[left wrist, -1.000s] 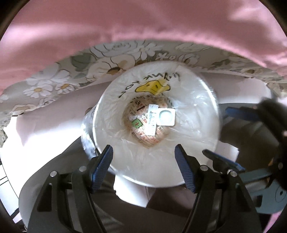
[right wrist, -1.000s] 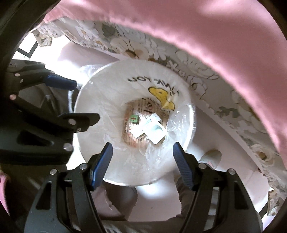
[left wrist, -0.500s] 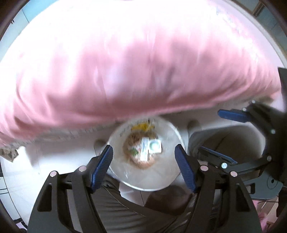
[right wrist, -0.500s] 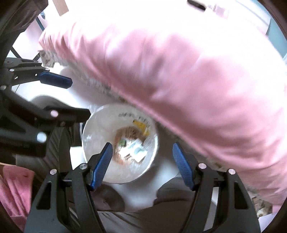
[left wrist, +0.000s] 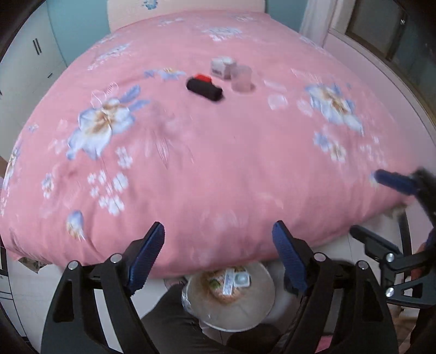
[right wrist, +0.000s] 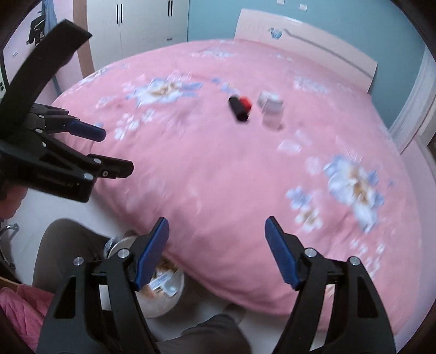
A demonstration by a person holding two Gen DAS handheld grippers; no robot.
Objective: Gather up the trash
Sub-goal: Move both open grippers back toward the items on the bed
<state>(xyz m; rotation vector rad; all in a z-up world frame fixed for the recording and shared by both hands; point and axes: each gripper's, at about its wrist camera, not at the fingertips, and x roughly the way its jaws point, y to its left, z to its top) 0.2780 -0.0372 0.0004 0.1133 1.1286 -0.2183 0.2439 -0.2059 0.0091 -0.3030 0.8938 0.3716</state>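
On the pink flowered quilt (left wrist: 218, 163) lie a black roll with a red end (left wrist: 204, 88), a small white box (left wrist: 222, 66), a clear cup (left wrist: 241, 79) and small clear wrappers (left wrist: 276, 102). They also show in the right wrist view: the roll (right wrist: 239, 110), the box (right wrist: 269, 102) and the cup (right wrist: 272, 119). A bag-lined bin (left wrist: 245, 318) holding wrappers stands on the floor under the quilt's edge. My left gripper (left wrist: 218, 234) hangs above that edge, its jaws opening with nothing between them. My right gripper (right wrist: 216, 226) is beside it, also opening and empty.
The person's legs in grey trousers (left wrist: 169, 321) stand beside the bin (right wrist: 160, 305). A white wardrobe (right wrist: 136, 24) and a pale headboard (right wrist: 299, 40) stand behind the bed. Each gripper shows in the other's view: the right (left wrist: 381, 212), the left (right wrist: 114, 149).
Both grippers have risen from just over the bin to above the bed's edge and tilted upward. The quilt's top with its items has come into view. Both jaws have widened.
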